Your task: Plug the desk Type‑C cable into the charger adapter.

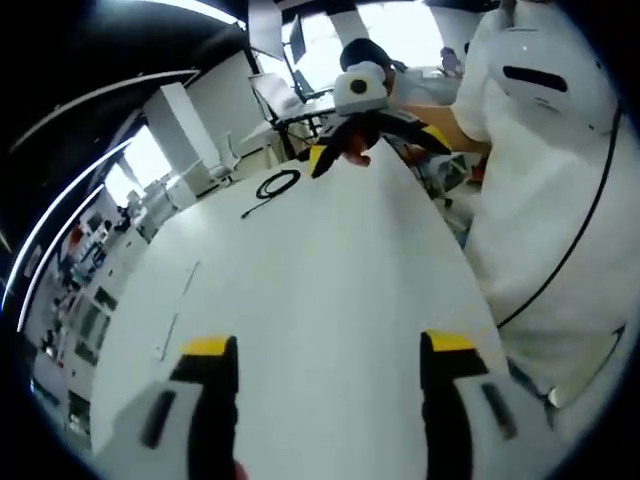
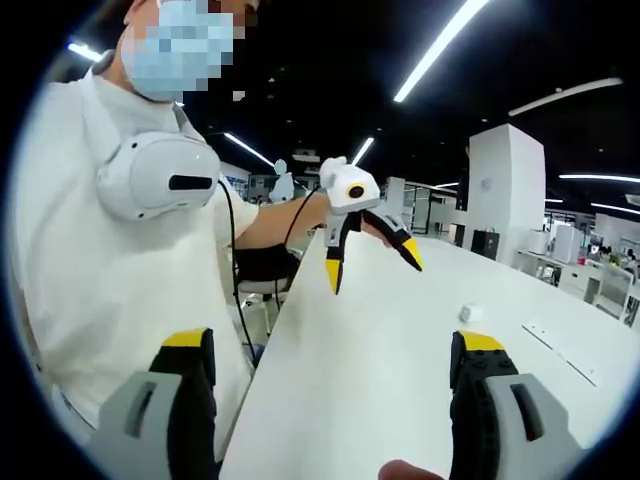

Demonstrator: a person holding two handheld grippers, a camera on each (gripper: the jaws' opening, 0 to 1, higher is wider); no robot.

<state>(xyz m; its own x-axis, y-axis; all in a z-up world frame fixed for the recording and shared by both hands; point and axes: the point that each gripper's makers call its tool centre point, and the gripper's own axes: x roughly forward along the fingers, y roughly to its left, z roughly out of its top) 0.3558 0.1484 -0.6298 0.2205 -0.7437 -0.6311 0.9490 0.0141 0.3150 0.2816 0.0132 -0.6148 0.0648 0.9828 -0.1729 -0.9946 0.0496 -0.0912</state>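
Yellow-tipped jaws of the left tool stand wide apart at the frame bottom over the white tabletop, holding nothing. Right tool likewise gapes empty. Black cable lies coiled upper left; small white adapter sits at right.

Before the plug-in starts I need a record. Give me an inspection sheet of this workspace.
Surface: long white desk, mostly bare.
Job's things: coiled black cable lying at the desk's far end; small white cube, likely the charger adapter, sitting alone on the desk.
Clutter: nothing seen.
Grippers: left gripper open, holding nothing; right gripper open, holding nothing.
Cables: thin black lead hanging down the person's white shirt.
Surroundings: open office, white pillar, ceiling strip lights.
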